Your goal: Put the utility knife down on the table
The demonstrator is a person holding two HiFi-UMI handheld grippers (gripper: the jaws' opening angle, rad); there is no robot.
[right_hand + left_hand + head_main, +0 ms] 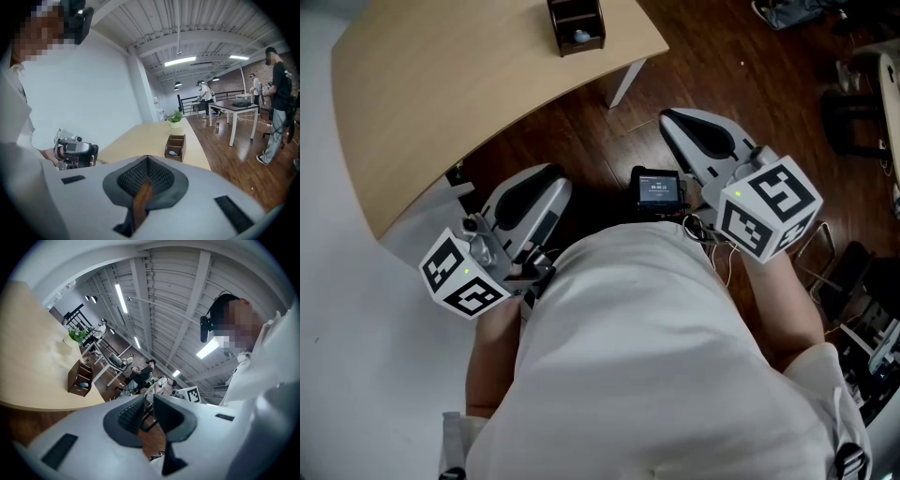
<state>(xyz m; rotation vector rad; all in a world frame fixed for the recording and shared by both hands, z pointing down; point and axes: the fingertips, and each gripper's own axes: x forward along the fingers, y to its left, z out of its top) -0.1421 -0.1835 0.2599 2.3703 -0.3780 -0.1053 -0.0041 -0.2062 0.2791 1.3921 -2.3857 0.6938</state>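
Zero knife visible: right hand-held gripper (146, 159) pressed together, left hand-held gripper (149, 397) slightly spread, both empty, so tabletop (487, 84) set-down likely fails.

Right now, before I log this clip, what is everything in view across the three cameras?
table: one, light wood with a white leg, upper left in the head view.
organizer box: one, dark brown, on the table, a small pale thing inside.
potted plant: one, green, at the table's far end.
screen device: one, black, at the person's waist.
other people: several, at desks in the background.
utility knife: none seen.
shirt: one, white, the person's own.
left tongs: one, pale grey, jaws slightly apart, empty.
right tongs: one, pale grey, shut, empty.
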